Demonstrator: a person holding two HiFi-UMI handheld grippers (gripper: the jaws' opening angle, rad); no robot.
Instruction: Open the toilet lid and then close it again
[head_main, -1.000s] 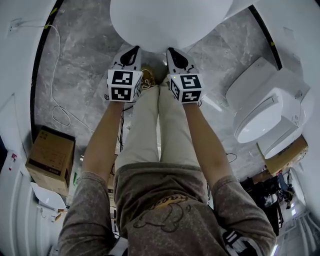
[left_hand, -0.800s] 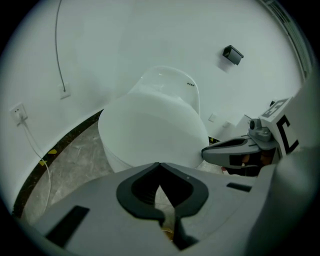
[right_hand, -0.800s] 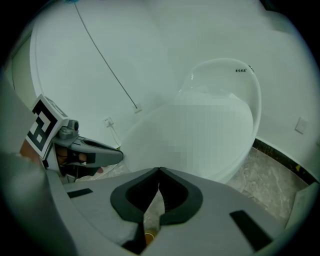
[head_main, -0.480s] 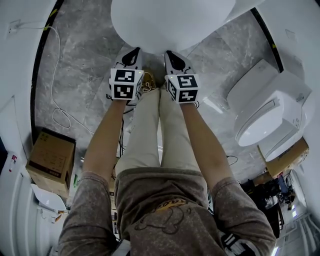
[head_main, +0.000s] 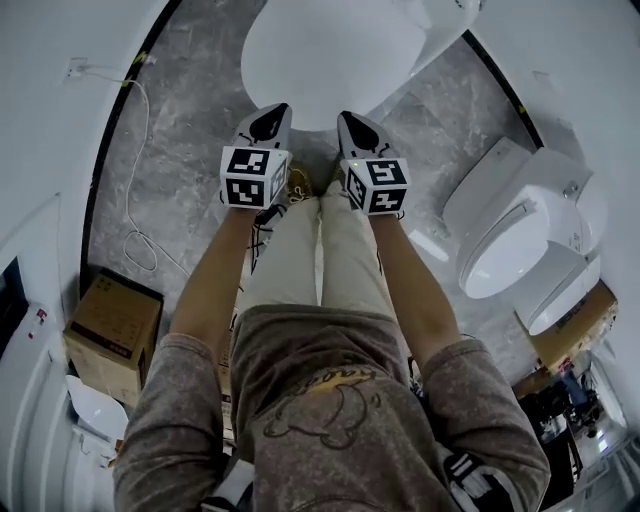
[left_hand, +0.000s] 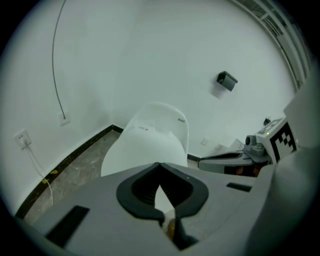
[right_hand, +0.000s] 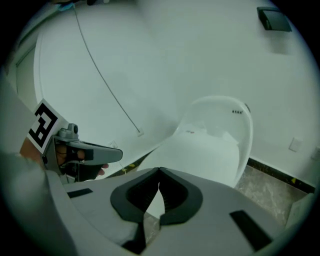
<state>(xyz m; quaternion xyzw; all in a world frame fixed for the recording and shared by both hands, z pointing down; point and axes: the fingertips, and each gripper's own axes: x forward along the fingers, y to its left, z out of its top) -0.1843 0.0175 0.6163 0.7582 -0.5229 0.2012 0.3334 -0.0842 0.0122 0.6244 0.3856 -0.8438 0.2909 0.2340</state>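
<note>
The left gripper (left_hand: 159, 166) is being held, jaws together, before the toilet lid (left_hand: 144, 150), the right gripper (left_hand: 206, 162) alongside.

Shows a white toilet lid (head_main: 325, 60), glossy, smooth and oval, lying down shut with no bowl on view. Stands on a grey marbled floor (head_main: 190, 120) at the foot of a white wall (left_hand: 150, 55). Rises behind into a rounded white housing (left_hand: 162, 117) bearing small dark marks.
</note>
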